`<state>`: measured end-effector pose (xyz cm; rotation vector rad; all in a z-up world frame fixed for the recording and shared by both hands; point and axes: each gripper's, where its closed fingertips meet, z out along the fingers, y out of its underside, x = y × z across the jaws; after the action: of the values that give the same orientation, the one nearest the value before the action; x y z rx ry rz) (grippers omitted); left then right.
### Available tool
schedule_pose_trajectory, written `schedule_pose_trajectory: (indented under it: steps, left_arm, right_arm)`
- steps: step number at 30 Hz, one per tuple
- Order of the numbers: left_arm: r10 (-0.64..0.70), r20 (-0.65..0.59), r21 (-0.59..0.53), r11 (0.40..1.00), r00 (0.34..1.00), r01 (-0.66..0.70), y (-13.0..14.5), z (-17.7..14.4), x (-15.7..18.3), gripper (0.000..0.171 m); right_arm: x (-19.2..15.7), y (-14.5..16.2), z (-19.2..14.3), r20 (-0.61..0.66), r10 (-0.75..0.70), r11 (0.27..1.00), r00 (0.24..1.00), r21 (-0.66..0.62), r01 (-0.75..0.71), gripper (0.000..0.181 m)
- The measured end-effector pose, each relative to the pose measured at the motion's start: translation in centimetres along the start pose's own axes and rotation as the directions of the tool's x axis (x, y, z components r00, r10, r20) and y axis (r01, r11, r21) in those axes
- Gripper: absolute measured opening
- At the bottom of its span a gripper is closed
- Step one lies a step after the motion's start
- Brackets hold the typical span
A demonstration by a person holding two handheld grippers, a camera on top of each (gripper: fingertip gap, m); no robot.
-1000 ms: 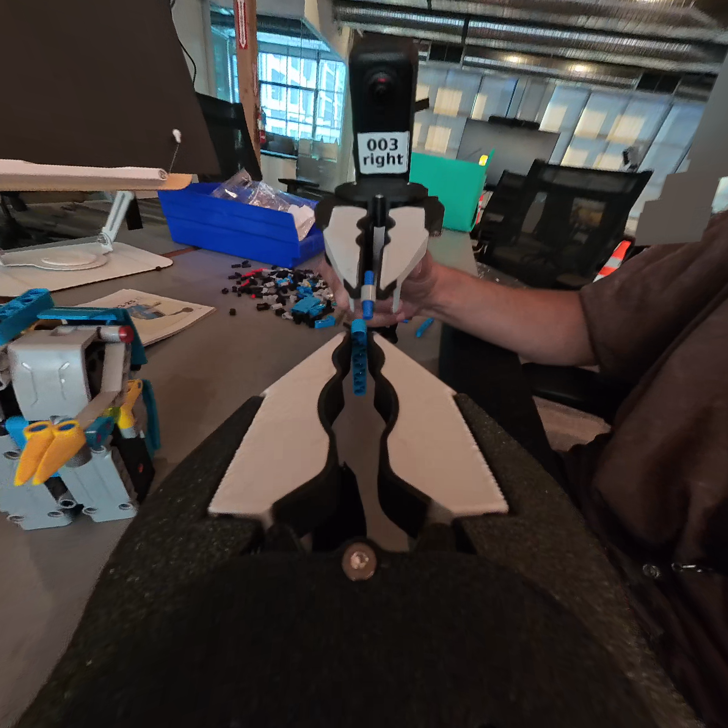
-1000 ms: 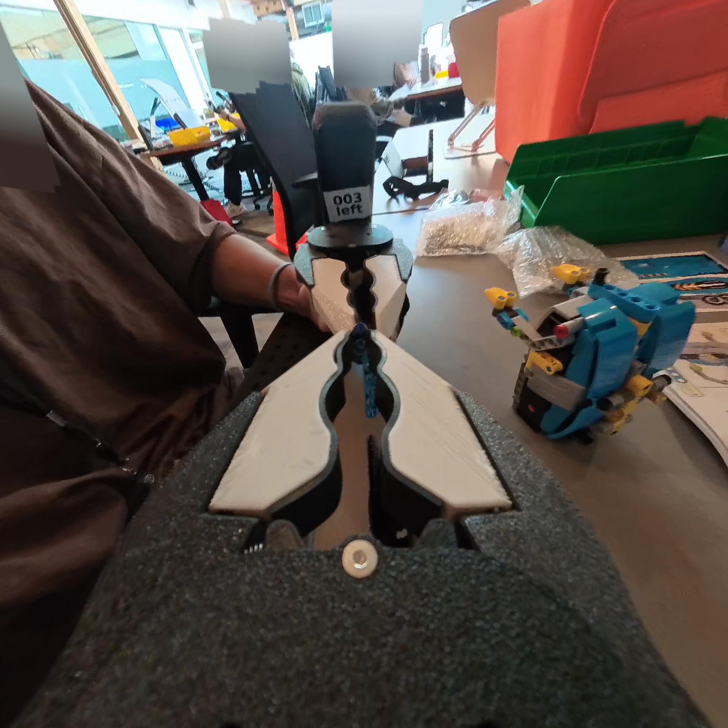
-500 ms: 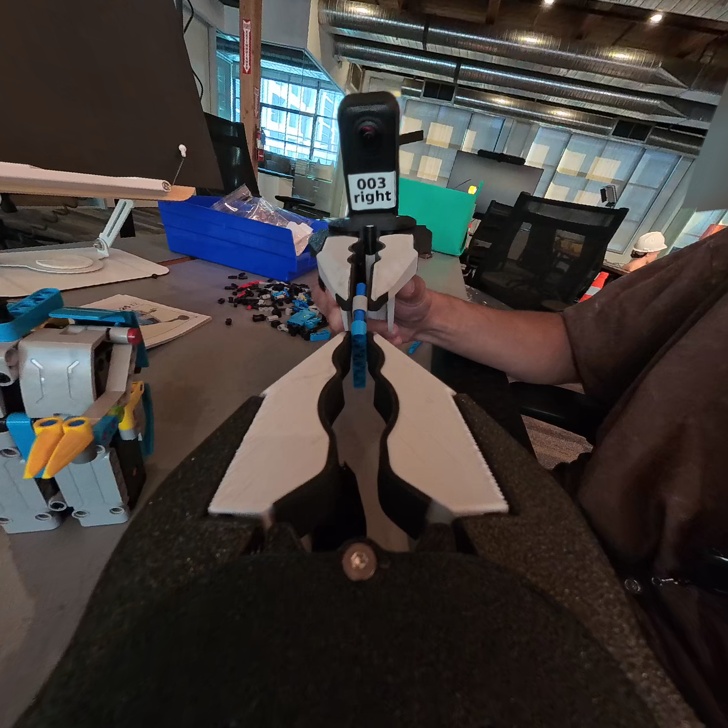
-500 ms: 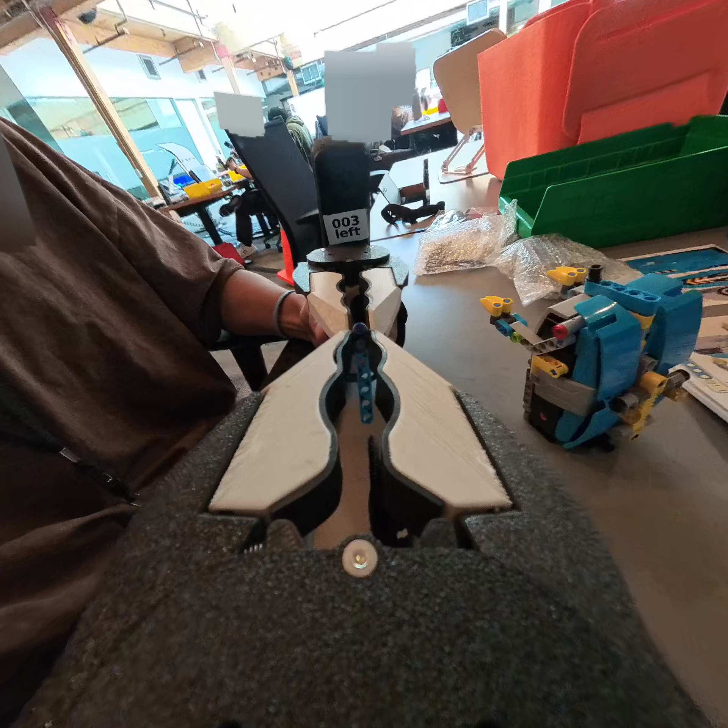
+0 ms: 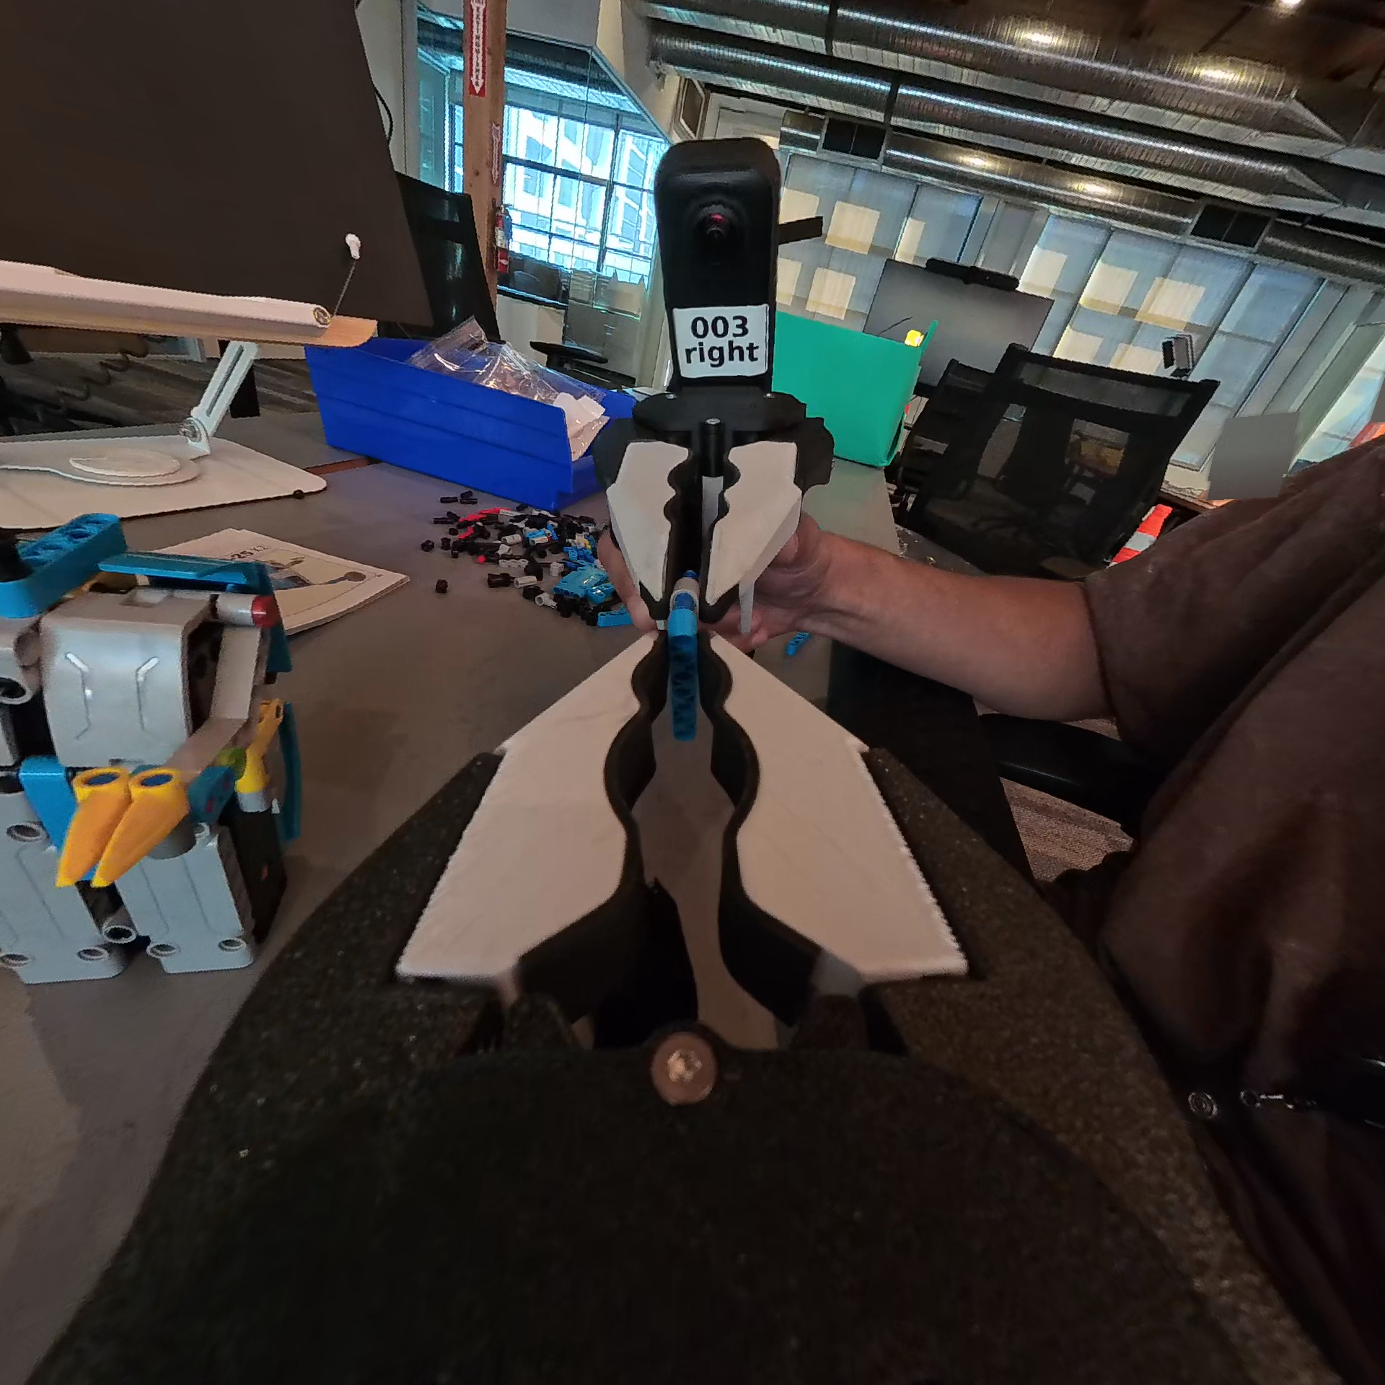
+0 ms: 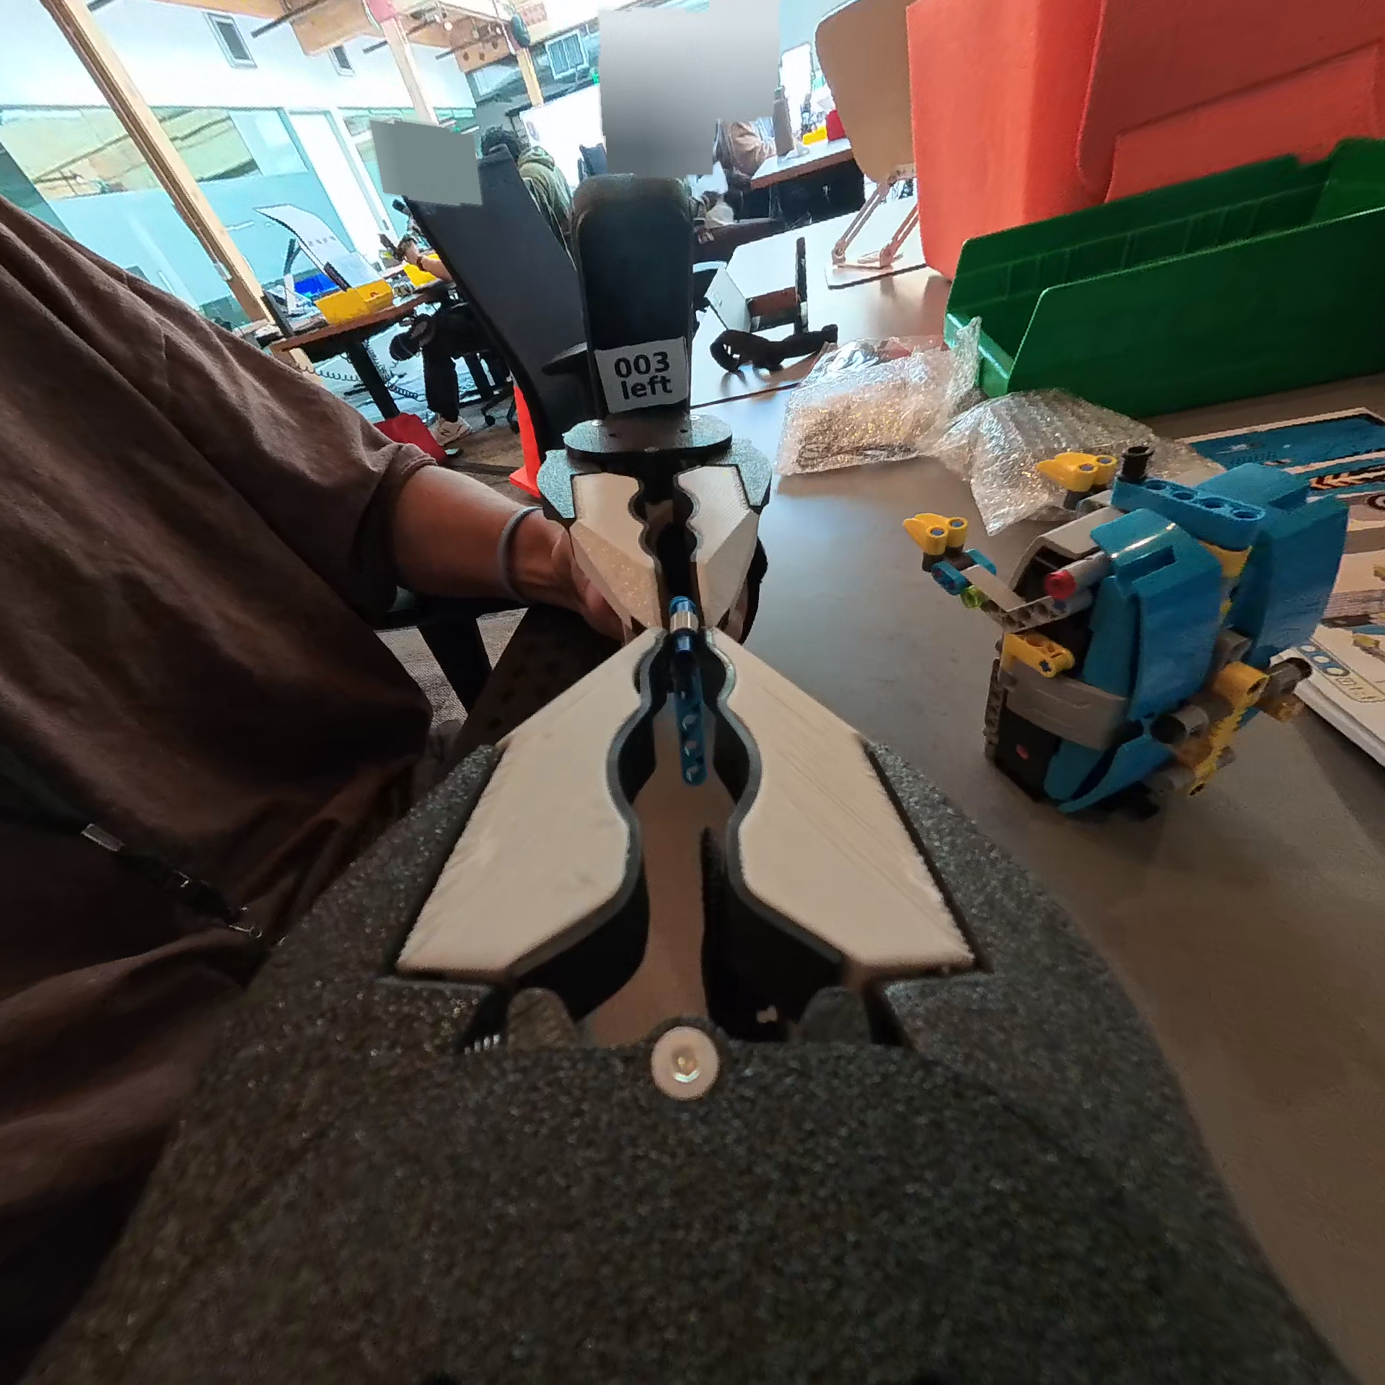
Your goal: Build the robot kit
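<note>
My left gripper is shut on a blue holed beam that stands upright between its white fingers. My right gripper is shut on a thin, darker blue holed beam. The two grippers face each other tip to tip above the grey table's near edge. A blue and grey pin sits where the tips meet, and it also shows in the left wrist view at the right gripper's tips. Which piece the pin is seated in is hidden.
A blue, grey and yellow brick model stands on the grey table. Behind it lie a booklet, a pile of loose small parts and a blue bin. A green bin and plastic bags are nearby. A person's brown-sleeved arms hold both grippers.
The two grippers have drawn closer tip to tip, bringing the pin up against the end of the left gripper's beam. Both stay shut. The model has not moved.
</note>
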<state>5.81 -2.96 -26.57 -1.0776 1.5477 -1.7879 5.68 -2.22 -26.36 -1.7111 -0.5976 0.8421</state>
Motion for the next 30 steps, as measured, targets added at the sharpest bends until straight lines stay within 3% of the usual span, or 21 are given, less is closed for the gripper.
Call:
schedule_pose_trajectory:
  steps: [7,12,19,26,30]
  left_arm:
    - [0.029,0.004,-0.038,0.999,1.0,-0.029,0.6,0.2,0.0,0.007]
    - [0.142,-0.006,-0.145,0.979,0.99,-0.141,2.6,1.0,0.9,0.007]
    - [0.313,0.005,-0.284,0.911,0.95,-0.298,5.0,1.9,1.1,0.006]
    - [0.306,-0.012,-0.276,0.914,0.952,-0.298,4.9,2.0,1.6,0.006]
    - [0.286,-0.007,-0.29,0.916,0.958,-0.276,5.2,2.0,1.4,0.006]
  right_arm:
    - [0.0,0.6,-0.1,0.004,0.012,0.999,1.0,-0.046,-0.011,0.007]
    - [-0.8,2.5,-0.9,0.027,-0.072,0.966,0.997,-0.248,0.077,0.007]
    - [-1.1,4.9,-1.7,0.021,-0.149,0.864,0.989,-0.484,0.14,0.007]
    - [-1.8,4.9,-1.3,0.069,-0.065,0.891,0.996,-0.446,0.089,0.007]
    - [-1.4,5.2,-1.2,0.047,-0.087,0.877,0.995,-0.47,0.099,0.007]
